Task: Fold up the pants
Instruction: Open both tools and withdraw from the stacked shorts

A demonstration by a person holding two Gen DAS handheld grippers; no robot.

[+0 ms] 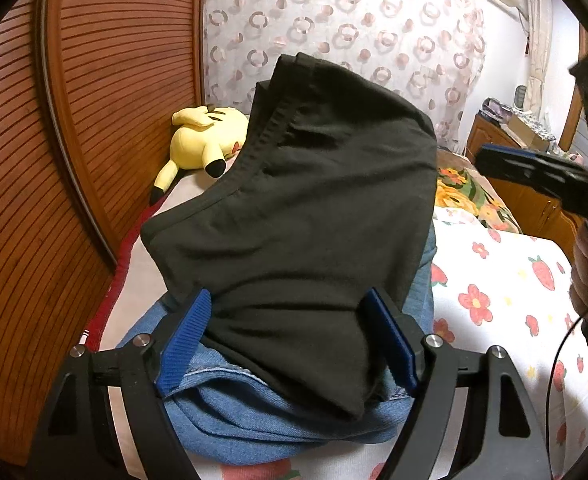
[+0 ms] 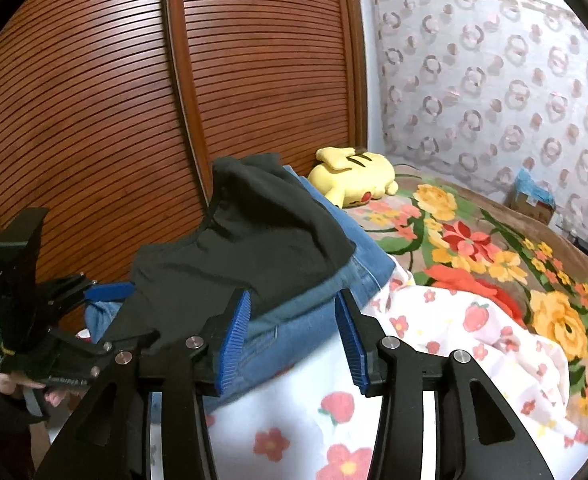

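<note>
Folded black pants (image 1: 306, 208) lie on top of folded blue jeans (image 1: 250, 416) on the bed. My left gripper (image 1: 290, 340) is open, its blue pads on either side of the black pants' near end, not pinching. In the right wrist view the black pants (image 2: 246, 236) and jeans (image 2: 294, 332) sit at the left. My right gripper (image 2: 294, 340) is open and empty, its pads around the jeans' near edge. The left gripper (image 2: 106, 292) shows at the far left, the right gripper (image 1: 494, 156) at the right of the left wrist view.
A yellow plush toy (image 1: 206, 136) lies beyond the stack by the slatted wooden wardrobe doors (image 1: 94, 100). A white strawberry-print sheet (image 2: 454, 328) and a floral blanket (image 2: 494, 248) cover the bed. A cardboard box (image 2: 530, 200) sits by the curtain.
</note>
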